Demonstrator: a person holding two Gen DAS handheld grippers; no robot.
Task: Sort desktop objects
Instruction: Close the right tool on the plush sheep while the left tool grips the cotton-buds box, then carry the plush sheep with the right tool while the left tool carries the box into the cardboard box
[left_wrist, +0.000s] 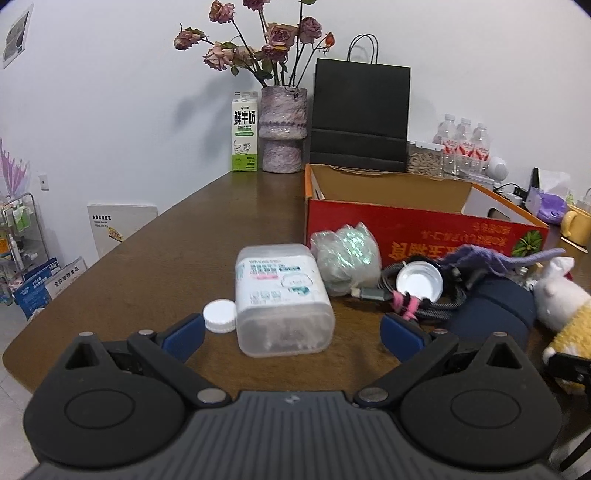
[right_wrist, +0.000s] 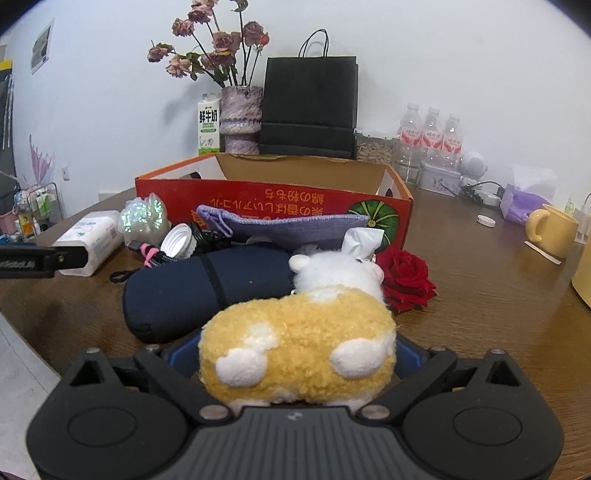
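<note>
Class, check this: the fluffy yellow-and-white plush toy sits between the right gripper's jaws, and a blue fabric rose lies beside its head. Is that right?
Not quite. The fabric rose is red, not blue. The right wrist view shows it beside the head of the fluffy yellow-and-white plush toy, which does sit between the right gripper's jaws.

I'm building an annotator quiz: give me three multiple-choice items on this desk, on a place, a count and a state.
1. Where does the small white cap lie?
A. Left of the clear plastic container.
B. Inside the red box.
C. On the black bag.
2. How many water bottles stand in a row?
A. Two.
B. Three.
C. Five.
3. How do the left gripper's jaws stand?
A. Shut on the cap.
B. Shut on a cable.
C. Open, gripping nothing.
Answers: 1 A, cap beside the container; 2 B, three red labels side by side; 3 C, blue pads wide apart.
</note>
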